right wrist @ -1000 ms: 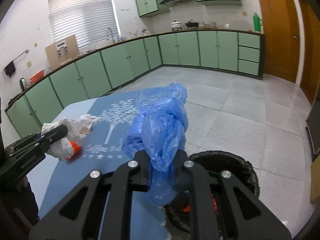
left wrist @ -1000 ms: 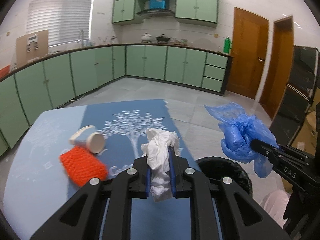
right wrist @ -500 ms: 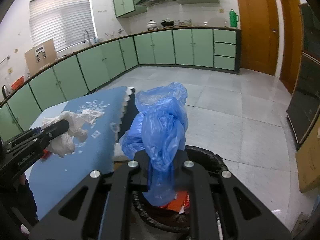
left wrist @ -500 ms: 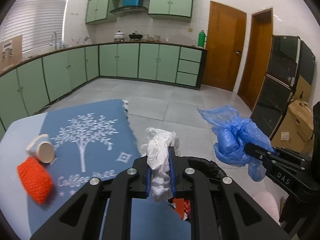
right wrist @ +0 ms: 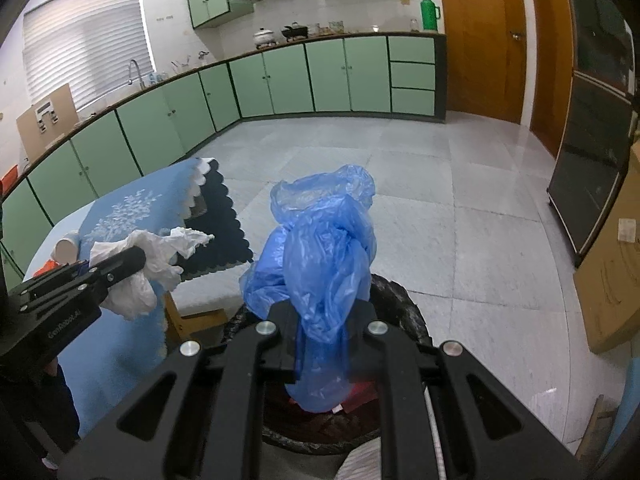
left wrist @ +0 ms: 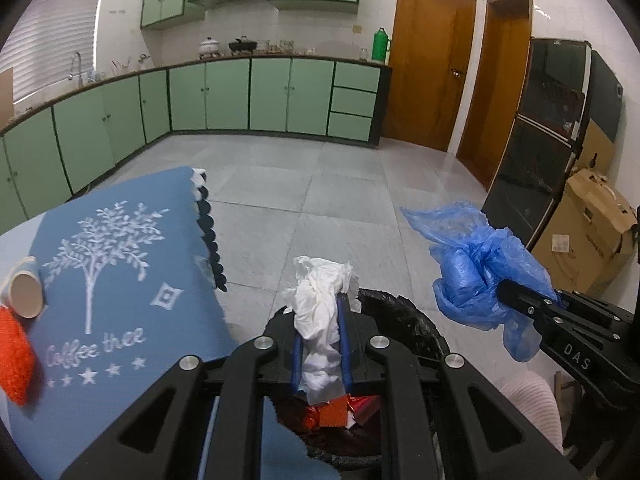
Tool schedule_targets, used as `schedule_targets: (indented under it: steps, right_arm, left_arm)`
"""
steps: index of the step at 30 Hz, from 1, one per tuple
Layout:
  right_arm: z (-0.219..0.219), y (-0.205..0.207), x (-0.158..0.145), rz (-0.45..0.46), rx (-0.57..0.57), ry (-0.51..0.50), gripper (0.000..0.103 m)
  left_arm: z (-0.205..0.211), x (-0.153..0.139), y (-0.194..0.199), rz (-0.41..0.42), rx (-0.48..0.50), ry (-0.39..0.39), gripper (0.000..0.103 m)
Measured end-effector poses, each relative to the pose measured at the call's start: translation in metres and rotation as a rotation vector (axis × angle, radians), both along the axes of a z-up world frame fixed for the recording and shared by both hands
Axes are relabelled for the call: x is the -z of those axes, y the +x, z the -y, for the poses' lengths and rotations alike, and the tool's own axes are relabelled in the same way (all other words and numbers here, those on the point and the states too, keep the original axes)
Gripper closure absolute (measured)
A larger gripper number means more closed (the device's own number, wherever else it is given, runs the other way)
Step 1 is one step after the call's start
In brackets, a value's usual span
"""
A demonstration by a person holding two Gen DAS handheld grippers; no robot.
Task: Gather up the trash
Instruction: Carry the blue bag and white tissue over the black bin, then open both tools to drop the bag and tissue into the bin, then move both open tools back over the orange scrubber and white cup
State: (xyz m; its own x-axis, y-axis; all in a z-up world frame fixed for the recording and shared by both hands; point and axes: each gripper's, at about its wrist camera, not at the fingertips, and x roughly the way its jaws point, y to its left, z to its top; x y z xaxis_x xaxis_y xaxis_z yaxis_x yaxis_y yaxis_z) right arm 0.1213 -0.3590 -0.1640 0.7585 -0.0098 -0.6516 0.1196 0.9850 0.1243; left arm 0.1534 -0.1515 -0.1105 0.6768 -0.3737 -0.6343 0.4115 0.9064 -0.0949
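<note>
A blue tablecloth printed with a white tree and stars is seen. White is shown by the crumpled tissue, translucent blue by the plastic bag, orange by the scrubber, black by the bin liner.

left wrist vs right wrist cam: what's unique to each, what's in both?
Left wrist only: orange scrubber, the tablecloth's tree print and lettering, cardboard box.
Right wrist only: window blinds and the table's wooden leg.
Both: left tongs shut on white tissue, right tongs shut on blue plastic bag, black trash bin, paper cup.
</note>
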Motion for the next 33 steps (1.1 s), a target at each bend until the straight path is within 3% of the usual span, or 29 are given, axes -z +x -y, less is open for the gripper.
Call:
schedule_targets:
  steps: [9, 13, 16, 22, 24, 27, 30, 33]
  right_arm:
    - [0.012, 0.016, 0.014, -0.028, 0.02, 0.016, 0.09]
    - [0.017, 0.022, 0.02, -0.045, 0.024, 0.022, 0.087]
    - [0.019, 0.024, 0.022, -0.053, 0.026, 0.02, 0.079]
    - [0.021, 0.023, 0.024, -0.05, 0.047, 0.008, 0.05]
    - [0.022, 0.021, 0.023, -0.045, 0.061, 0.004, 0.039]
    - [0.023, 0.018, 0.019, -0.028, 0.083, -0.007, 0.019]
    - [0.024, 0.013, 0.013, -0.003, 0.1, -0.012, 0.016]
    - [0.023, 0.01, 0.004, 0.013, 0.106, 0.004, 0.013]
  left_arm:
    - [0.015, 0.011, 0.015, -0.037, 0.014, 0.005, 0.088]
    - [0.019, 0.011, 0.019, -0.053, 0.018, -0.002, 0.082]
    - [0.018, 0.011, 0.021, -0.062, 0.015, -0.009, 0.073]
    - [0.013, 0.011, 0.023, -0.075, 0.004, -0.031, 0.056]
    - [0.01, 0.01, 0.023, -0.075, 0.0, -0.036, 0.053]
    - [0.005, 0.006, 0.023, -0.069, -0.011, -0.048, 0.041]
    - [-0.002, 0.001, 0.022, -0.055, -0.022, -0.049, 0.04]
    - [-0.014, -0.01, 0.018, -0.028, -0.041, -0.055, 0.032]
